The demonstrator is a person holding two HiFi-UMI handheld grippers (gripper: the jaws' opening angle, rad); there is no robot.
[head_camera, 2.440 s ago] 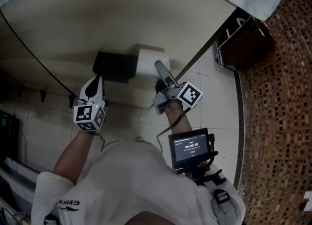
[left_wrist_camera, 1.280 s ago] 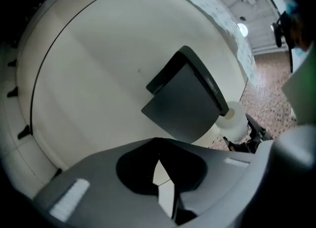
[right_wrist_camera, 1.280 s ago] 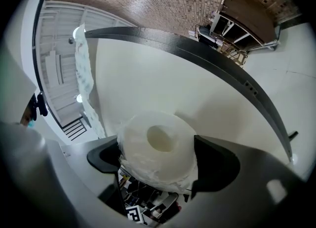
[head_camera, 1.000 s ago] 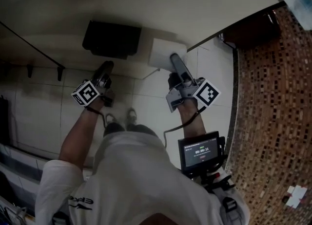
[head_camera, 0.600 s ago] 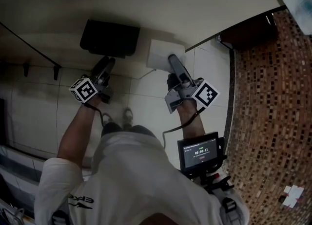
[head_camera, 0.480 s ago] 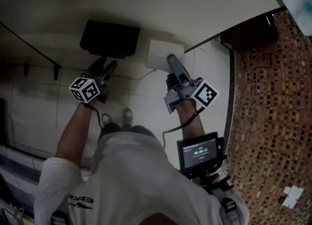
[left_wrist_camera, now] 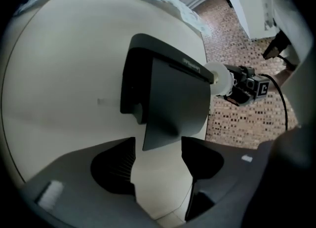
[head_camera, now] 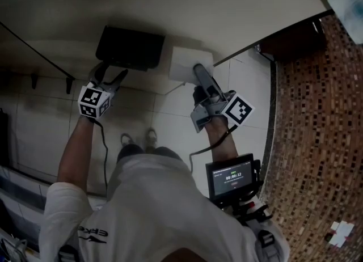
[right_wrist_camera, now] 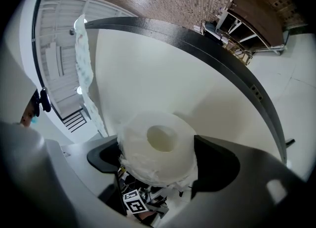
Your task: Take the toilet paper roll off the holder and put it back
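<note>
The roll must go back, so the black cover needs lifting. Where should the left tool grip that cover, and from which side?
Probably its free lower edge, from below. The cover hangs out from the wall as a thin flap, attached at its top. The left tool, whose jaws have just been opening, sits under that edge, pressing nothing; put one pad on each face.

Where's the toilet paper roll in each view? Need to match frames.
Head view: toilet paper roll upper centre, just right of the black holder.
Left gripper view: small, right of centre, at the holder's right end.
Right gripper view: lower centre, clamped between the jaws of the right hand-held gripper.
Shared landmark: the pale wall behind the roll in all three.
</note>
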